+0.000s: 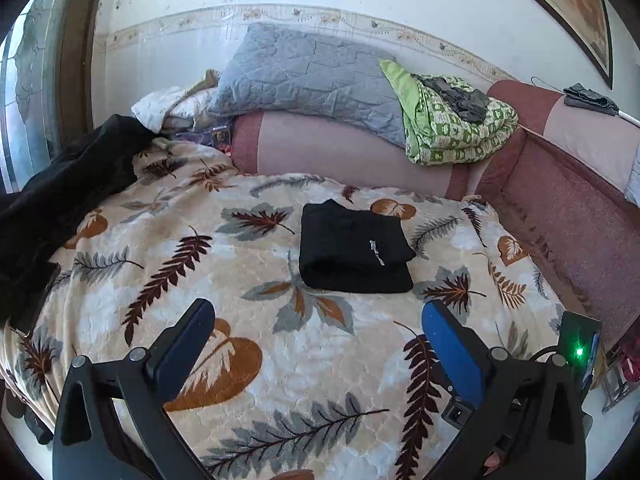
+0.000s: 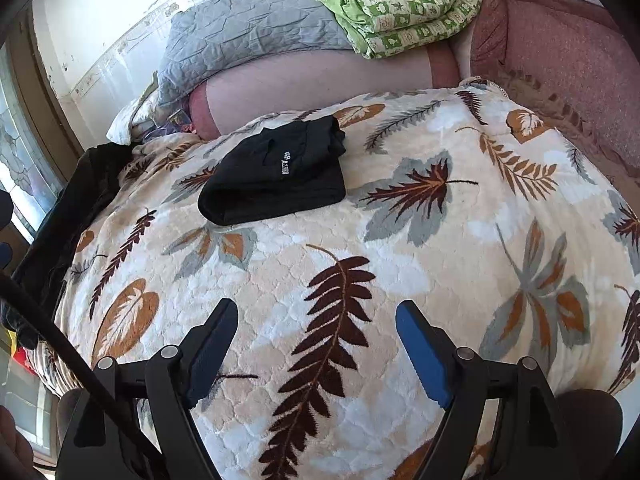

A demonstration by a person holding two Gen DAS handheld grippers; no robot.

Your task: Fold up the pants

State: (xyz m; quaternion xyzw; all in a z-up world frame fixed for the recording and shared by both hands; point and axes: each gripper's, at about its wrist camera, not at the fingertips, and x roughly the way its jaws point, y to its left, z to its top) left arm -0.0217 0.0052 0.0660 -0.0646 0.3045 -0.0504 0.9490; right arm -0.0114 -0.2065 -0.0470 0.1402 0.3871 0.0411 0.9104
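The black pants (image 1: 354, 249) are lying folded into a compact rectangle on the leaf-patterned blanket (image 1: 248, 364), white lettering facing up, toward the far side of the blanket near the pink sofa back (image 1: 332, 150). The left gripper (image 1: 316, 320) is hovering over the blanket, jaws spread wide and holding nothing, well apart from the pants. The right gripper (image 2: 317, 318) is likewise hovering with jaws spread wide and empty. A grey quilted pillow (image 1: 304, 76) and a green patterned quilt (image 1: 452, 124) are resting on the sofa back. Dark fabric (image 1: 60, 200) is lying at the blanket's left edge.
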